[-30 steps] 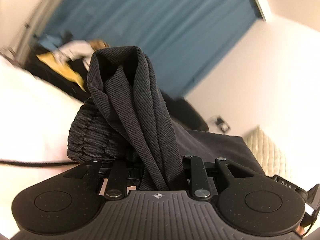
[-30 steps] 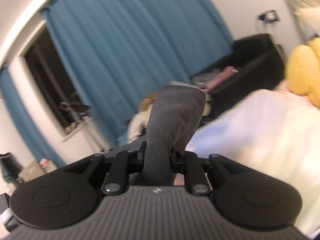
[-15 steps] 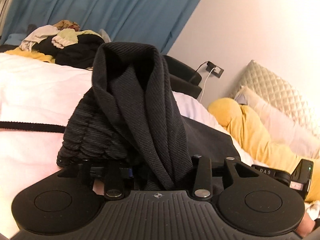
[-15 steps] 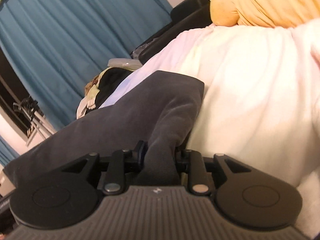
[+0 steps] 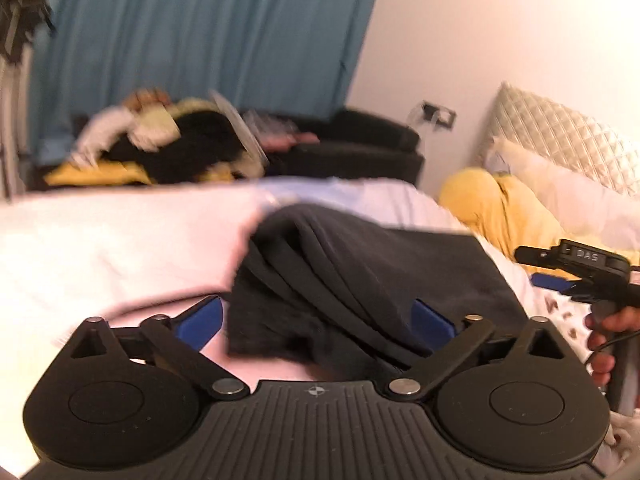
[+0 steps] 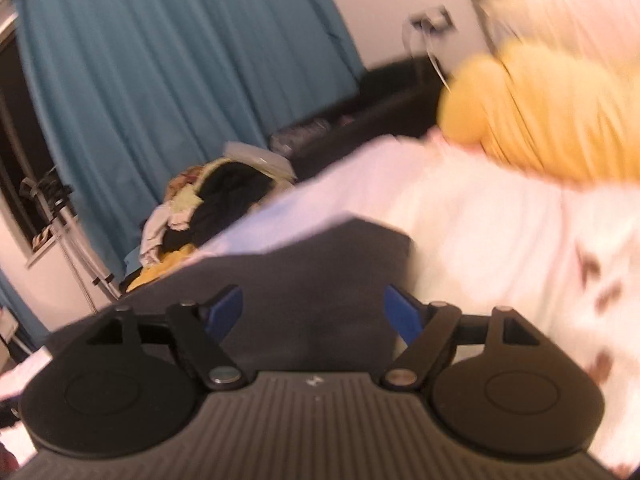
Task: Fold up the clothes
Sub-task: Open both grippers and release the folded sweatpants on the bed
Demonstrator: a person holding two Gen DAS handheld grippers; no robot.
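Note:
A dark grey garment (image 5: 360,276) lies bunched on the white bed (image 5: 120,248), its folds draped between the spread blue pads of my left gripper (image 5: 316,320), which is open. In the right wrist view the same garment (image 6: 316,280) lies flat on the bed (image 6: 480,240) between the spread pads of my right gripper (image 6: 312,312), also open. The right gripper (image 5: 576,264) shows at the right edge of the left wrist view, held by a hand. Both views are blurred.
A heap of mixed clothes (image 5: 168,148) sits beyond the bed's far edge, also in the right wrist view (image 6: 208,208). A yellow cushion (image 5: 500,204) and a quilted pillow (image 5: 560,136) lie at the headboard side. Blue curtain (image 5: 200,40) and a black sofa (image 5: 360,148) stand behind.
Both grippers have opened and let go of the dark garment, which has dropped from its raised bunch onto the bed. Both cameras have swung.

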